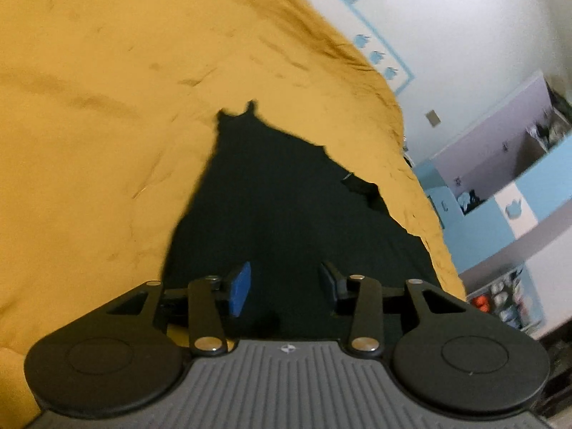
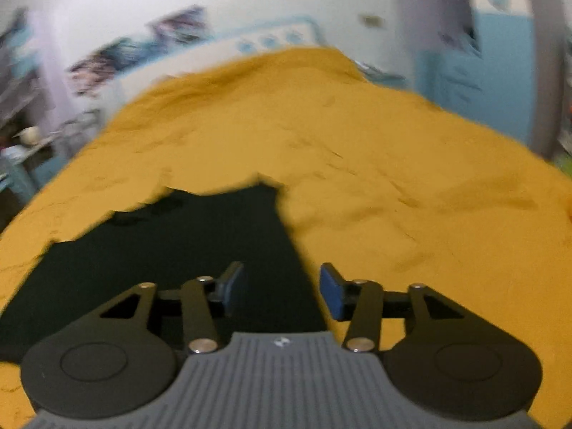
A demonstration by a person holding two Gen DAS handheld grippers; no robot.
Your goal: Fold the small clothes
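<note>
A small black garment (image 1: pixel 286 207) lies spread flat on a mustard-yellow bed cover (image 1: pixel 107 107). My left gripper (image 1: pixel 286 286) is open and empty, its blue pads apart just above the garment's near part. In the right wrist view the same black garment (image 2: pixel 186 243) lies to the left and centre on the cover (image 2: pixel 411 178). My right gripper (image 2: pixel 282 293) is open and empty over the garment's right edge, with its right pad above the yellow cover. The right wrist view is blurred.
The bed's right edge (image 1: pixel 429 196) drops off toward a white wall and blue-and-white furniture (image 1: pixel 500 186). Shelves with small items (image 1: pixel 500 300) stand low at the right. A cluttered side table (image 2: pixel 25 143) stands left of the bed.
</note>
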